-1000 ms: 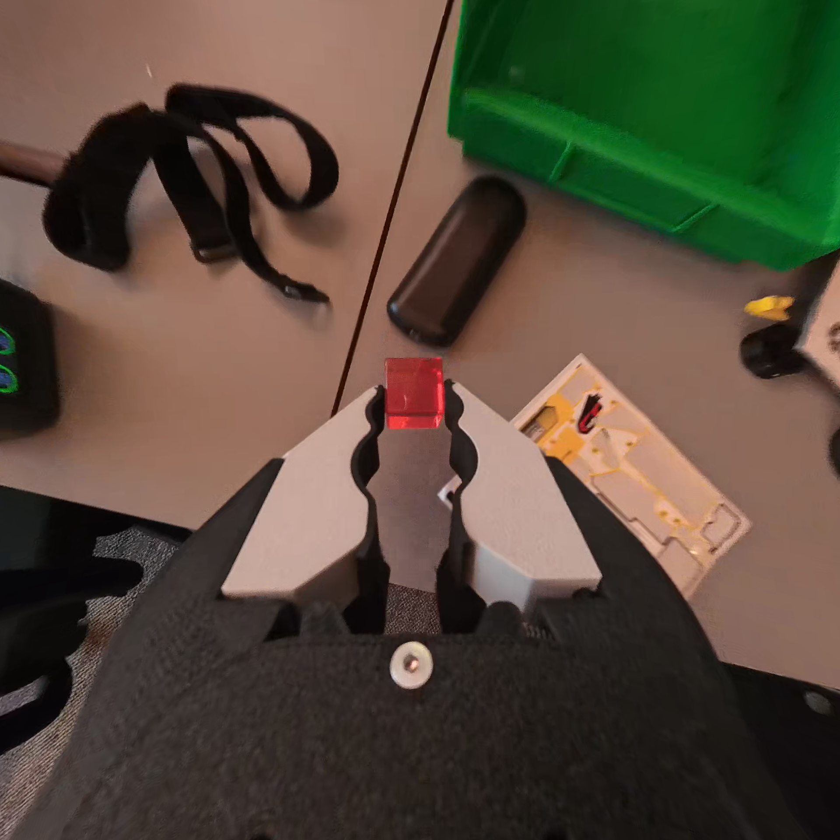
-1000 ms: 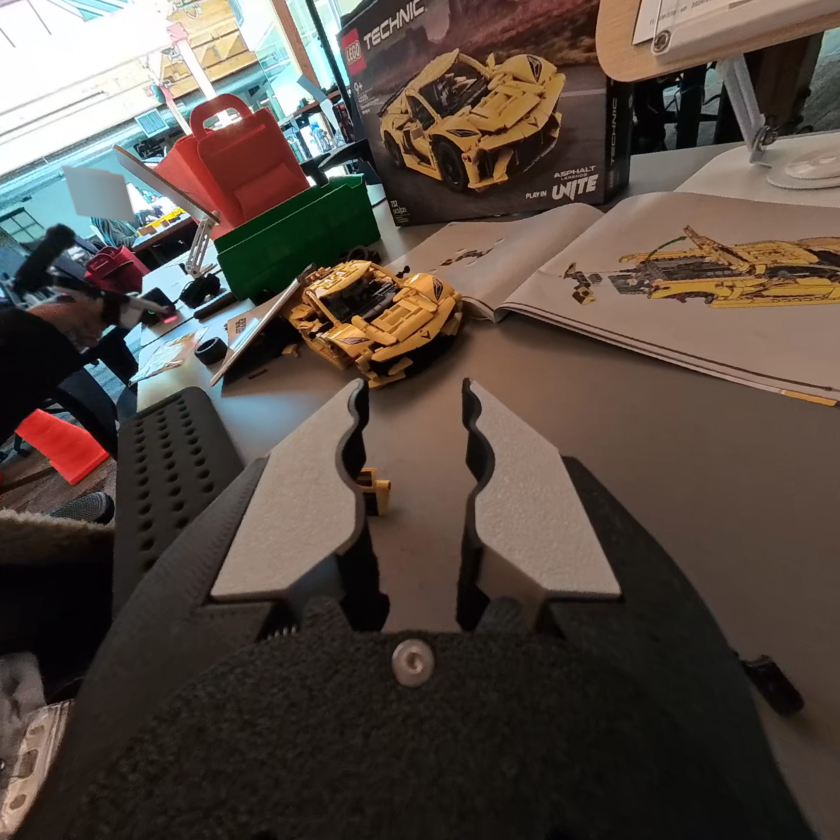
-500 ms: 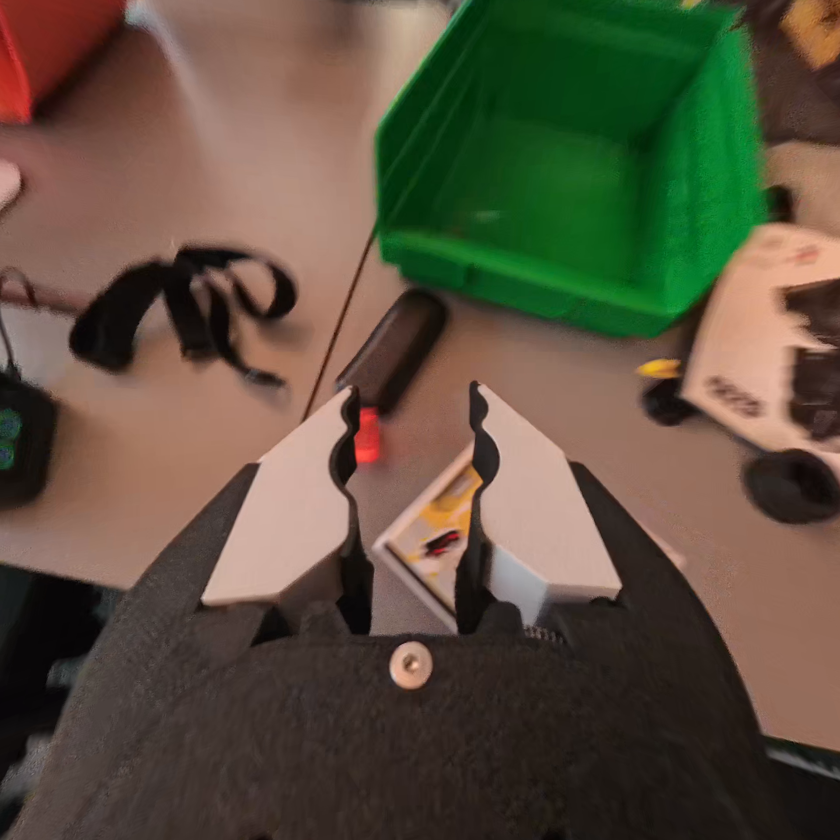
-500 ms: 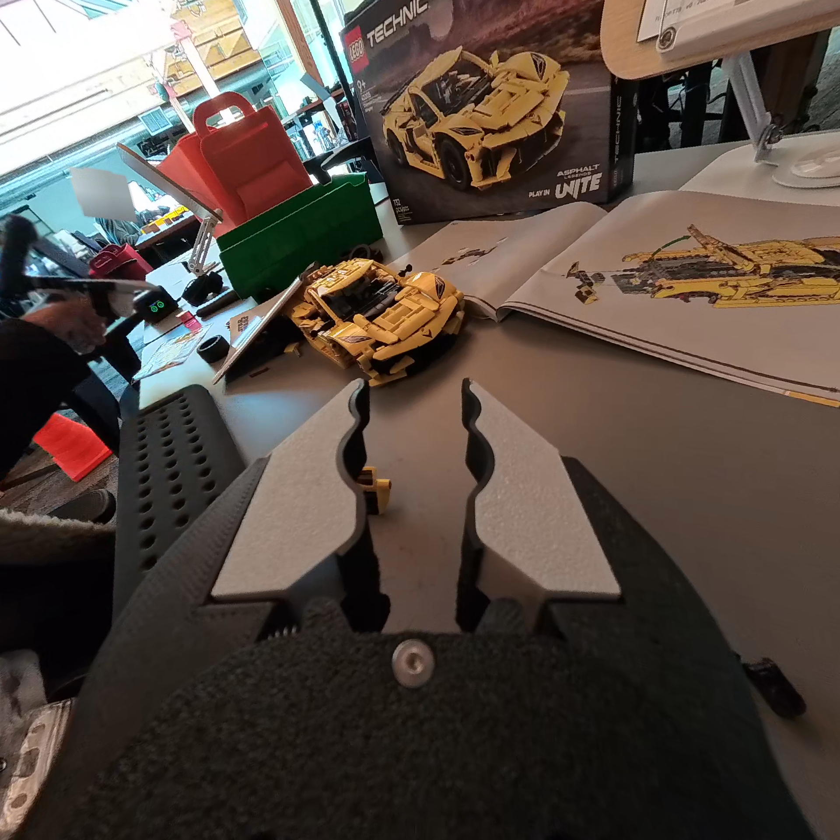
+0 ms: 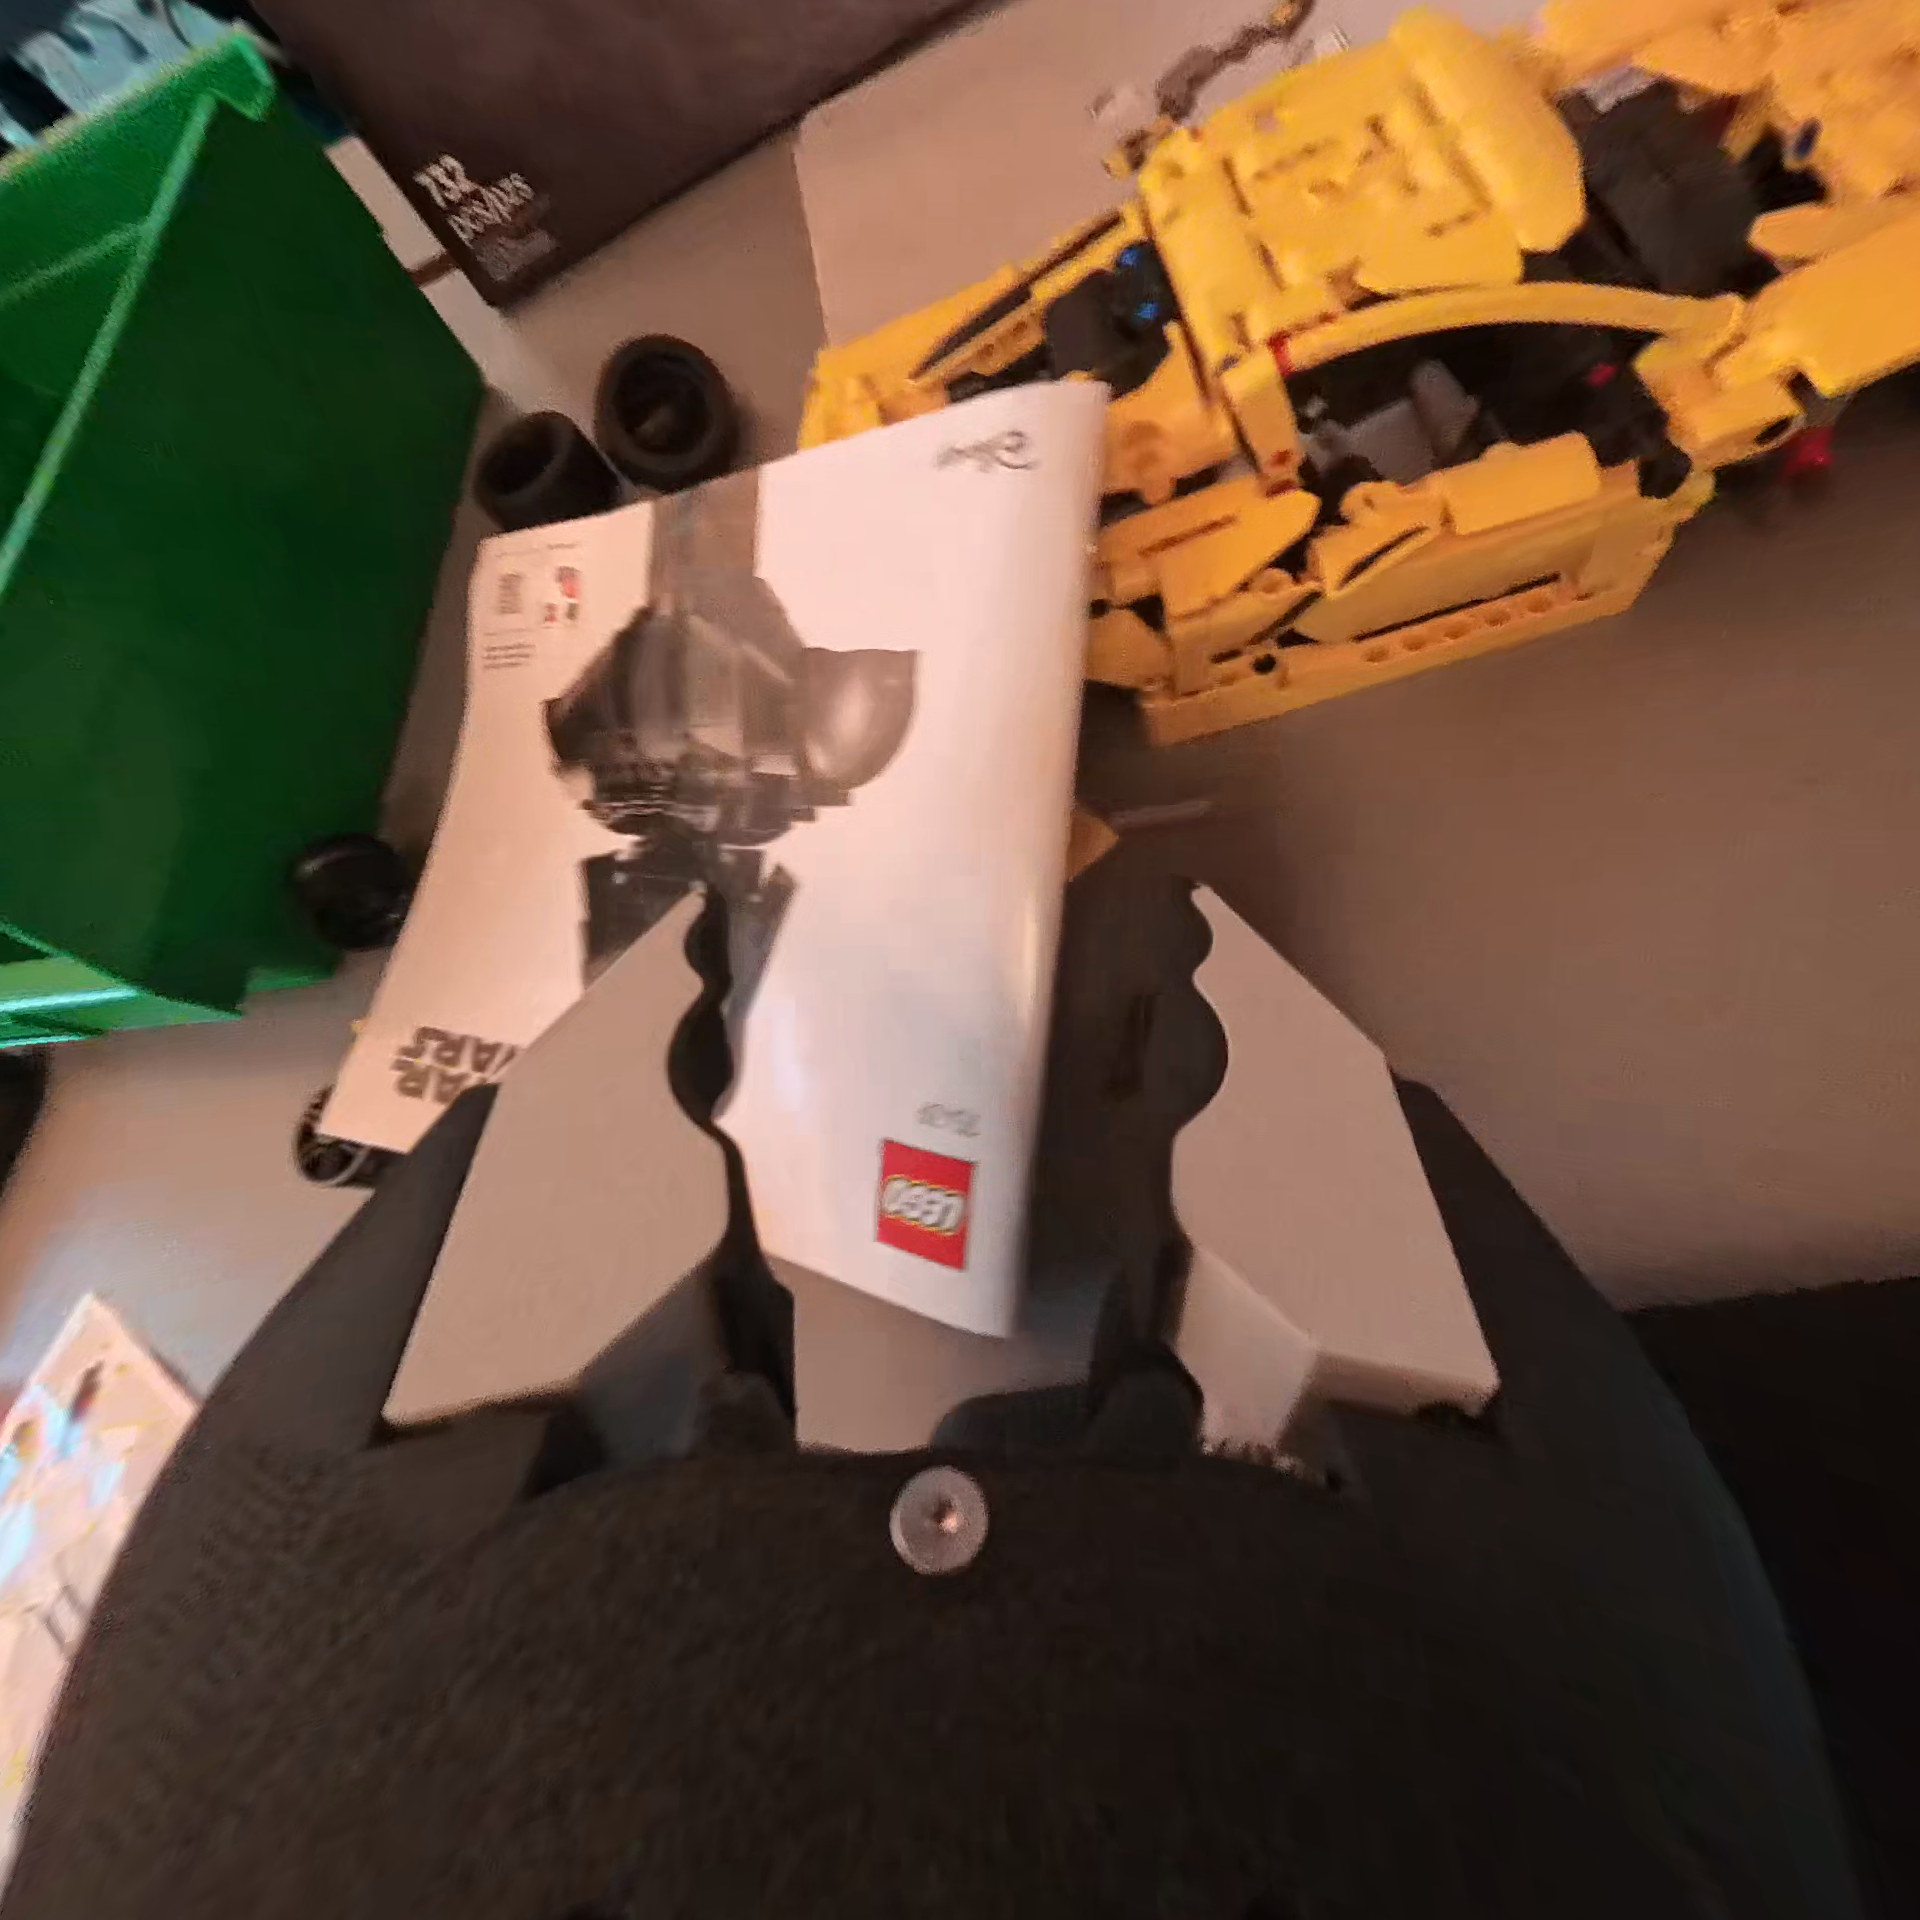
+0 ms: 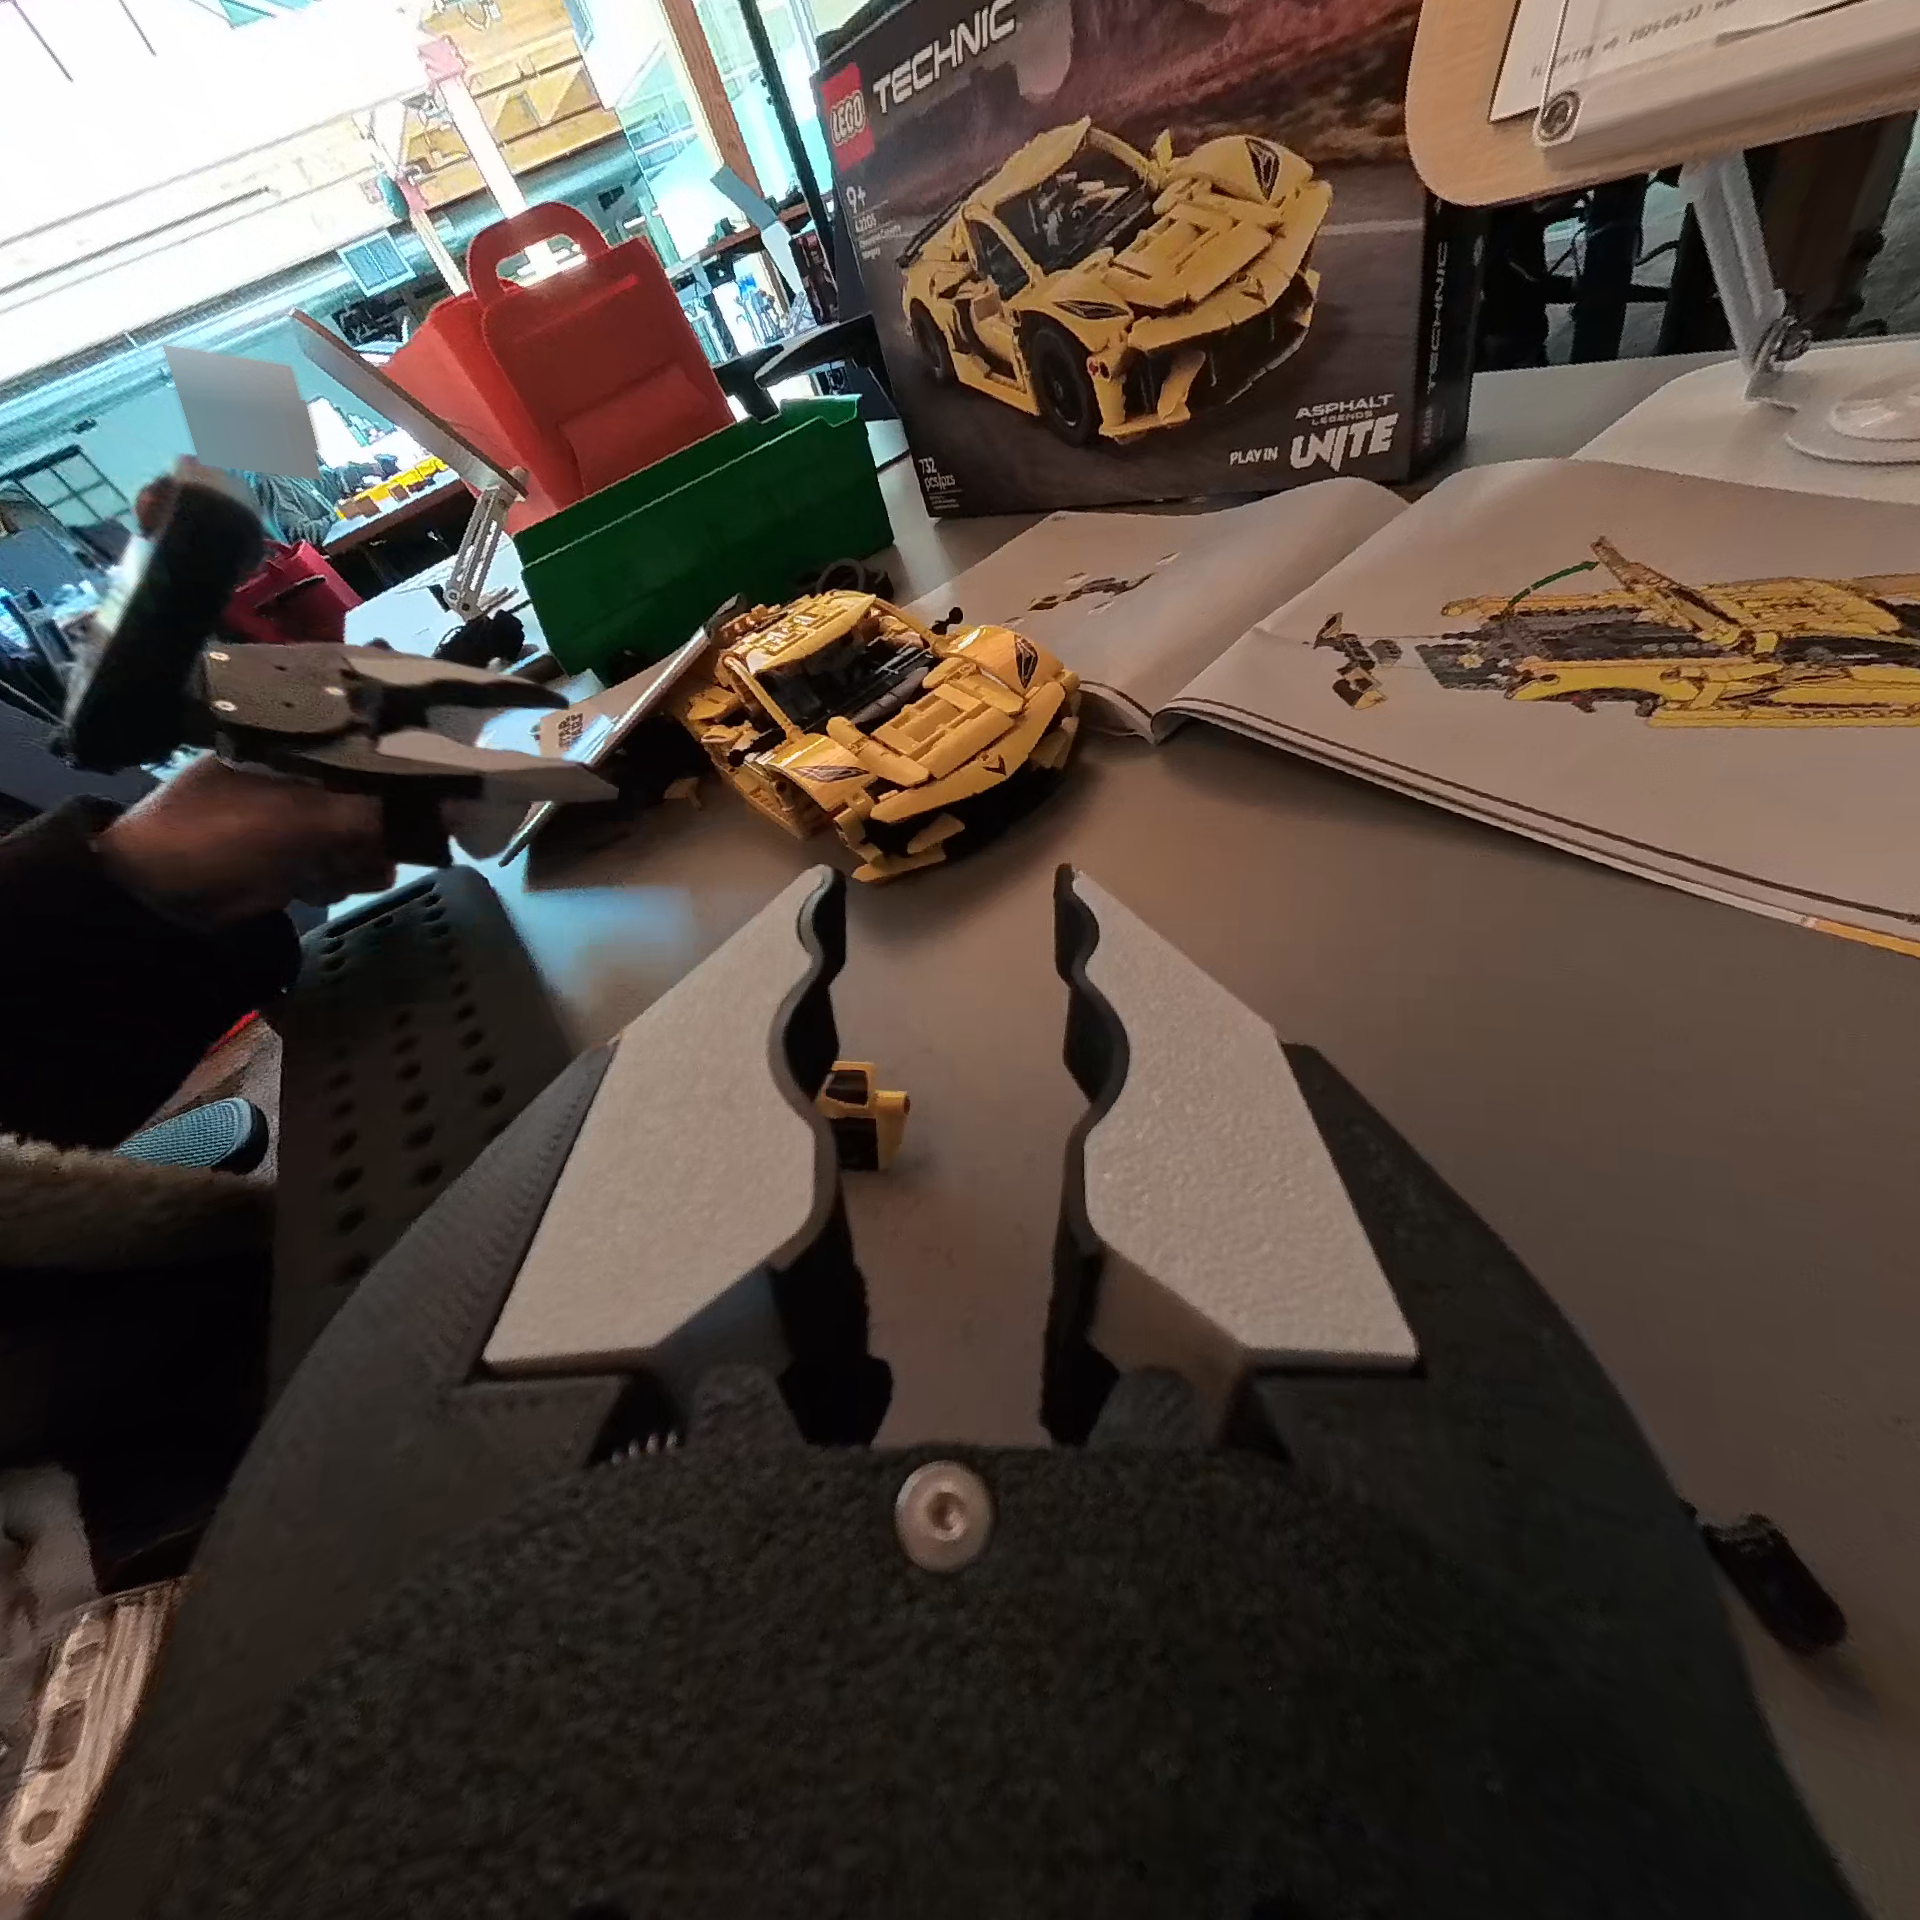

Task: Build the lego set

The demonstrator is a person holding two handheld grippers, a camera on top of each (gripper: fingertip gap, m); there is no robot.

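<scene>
The partly built yellow car (image 5: 1351, 416) lies on the grey table; it also shows in the right wrist view (image 6: 883, 717). A white booklet (image 5: 883, 779) leans tilted against the car's side. My left gripper (image 5: 940, 899) is open wide with the booklet's lower part between its fingers, not clamped. From the right wrist view the left gripper (image 6: 590, 744) straddles the booklet's (image 6: 623, 707) low edge. My right gripper (image 6: 948, 878) is open and empty above the table, with a small yellow and black piece (image 6: 862, 1112) beside its left finger.
A green bin (image 5: 187, 623) stands left of the booklet, with black tyres (image 5: 665, 410) beside it. The set's box (image 6: 1143, 260), a red container (image 6: 582, 374) and an open instruction book (image 6: 1455, 665) lie behind. A small black piece (image 6: 1766, 1590) lies at the right. About 35 cm separates my left fingertips from my right.
My left gripper opened and let go of a red cube, then swung right from the bin area to the booklet and car. The right gripper has stayed still.
</scene>
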